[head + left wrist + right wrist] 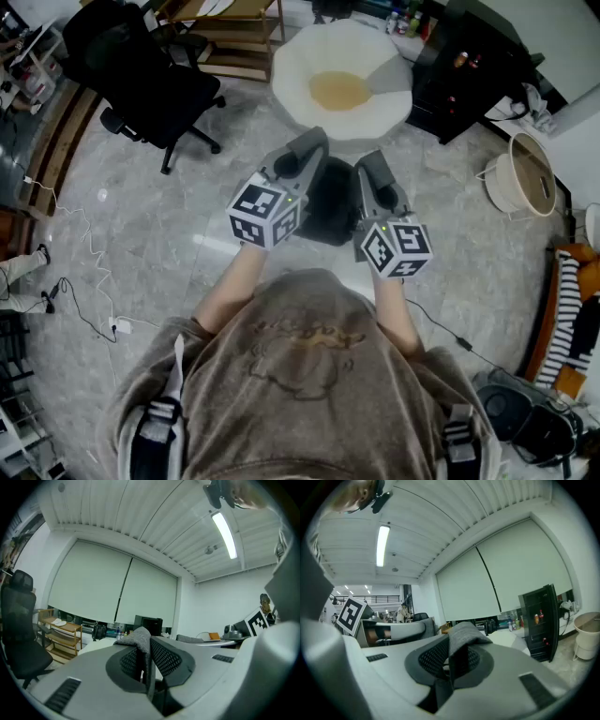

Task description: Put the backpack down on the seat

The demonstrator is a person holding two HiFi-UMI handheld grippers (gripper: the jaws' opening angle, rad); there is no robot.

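Observation:
A dark backpack point(328, 202) hangs between my two grippers above the marble floor, mostly hidden by them in the head view. My left gripper point(309, 150) is shut on a grey fabric strap point(138, 637) of the backpack, which is pinched between its mesh pads. My right gripper point(372, 169) is shut on a grey strap point(464, 634) in the same way. The seat, a round white cushion with a yellow centre point(380, 98), lies on the floor just beyond the backpack. Both grippers point roughly level, side by side.
A black office chair point(141, 66) stands at the far left, with a wooden shelf point(234, 37) behind it. A black fridge point(469, 66) is at the far right and a white basket point(525, 178) beside it. Cables point(84, 253) trail across the floor on the left.

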